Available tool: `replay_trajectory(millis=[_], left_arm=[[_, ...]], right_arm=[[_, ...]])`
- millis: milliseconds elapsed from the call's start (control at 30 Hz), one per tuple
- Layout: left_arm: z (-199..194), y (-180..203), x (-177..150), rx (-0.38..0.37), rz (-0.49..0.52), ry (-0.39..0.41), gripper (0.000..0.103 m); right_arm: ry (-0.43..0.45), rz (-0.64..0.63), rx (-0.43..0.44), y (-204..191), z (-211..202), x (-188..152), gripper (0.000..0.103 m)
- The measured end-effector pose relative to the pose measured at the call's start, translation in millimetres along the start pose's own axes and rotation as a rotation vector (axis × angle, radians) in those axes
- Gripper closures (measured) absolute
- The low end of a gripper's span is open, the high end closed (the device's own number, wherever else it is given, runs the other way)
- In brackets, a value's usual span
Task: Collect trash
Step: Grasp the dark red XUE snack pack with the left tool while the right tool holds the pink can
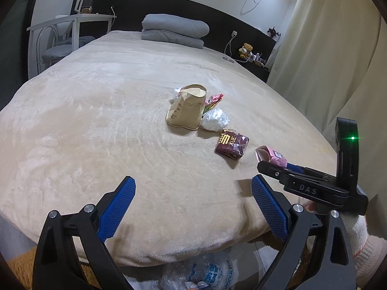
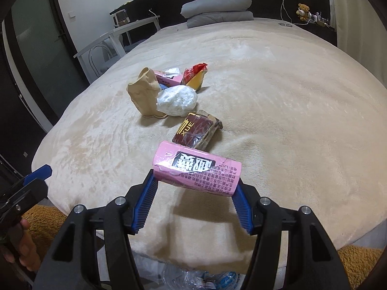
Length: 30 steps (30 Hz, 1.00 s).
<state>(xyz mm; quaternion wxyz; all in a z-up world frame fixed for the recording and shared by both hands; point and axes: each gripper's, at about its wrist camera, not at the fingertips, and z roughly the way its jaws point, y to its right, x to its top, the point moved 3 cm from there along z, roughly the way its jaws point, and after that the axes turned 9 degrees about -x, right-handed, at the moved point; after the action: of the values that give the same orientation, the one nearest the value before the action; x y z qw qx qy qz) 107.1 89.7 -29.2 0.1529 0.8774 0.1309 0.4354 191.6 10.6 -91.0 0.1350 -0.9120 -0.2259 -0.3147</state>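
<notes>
Pink carton pinched in the right gripper [image 2: 193, 188], above the near edge of the bed [image 2: 290, 120].
The left gripper [image 1: 193, 193] is spread, nothing between its pads; the plastic bag [image 1: 205, 275] below is cut off. Farther on, a brown wrapper [image 2: 197, 130], white wad [image 2: 176, 100] and paper bag [image 2: 142, 94] are seen; a second pink box [image 2: 168, 77] is half hidden.

Both views are evenly lit from overhead, warm and fairly bright, with a glare patch blowing out the top of the curtain [image 1: 321, 24]. The bed cover [image 1: 108, 125] shows soft sheen and short shadows under the litter. A green light [image 1: 352, 138] flares on the right gripper [image 1: 266, 163]. Fisheye bending curves the headboard [image 1: 169, 2], and dark vignetting eats all 4 corners. Focus is sharp throughout, with no motion blur.
</notes>
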Motion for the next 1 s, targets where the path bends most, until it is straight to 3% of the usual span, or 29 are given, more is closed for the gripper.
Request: replay_trajectory(millis=[300,1000], left_arm=[[37.1,24.1,14.7,-0.033,0.105,-0.036,0.009],[154.8,46.5,32.0,-0.112,0.218,-0.203,0.01]], right_arm=[[0.046,0.005,-0.001,31.8,-23.4,-1.9,0.043],[0.043,0.067,0.053,75.7,-40.9,-17.7,0.043]])
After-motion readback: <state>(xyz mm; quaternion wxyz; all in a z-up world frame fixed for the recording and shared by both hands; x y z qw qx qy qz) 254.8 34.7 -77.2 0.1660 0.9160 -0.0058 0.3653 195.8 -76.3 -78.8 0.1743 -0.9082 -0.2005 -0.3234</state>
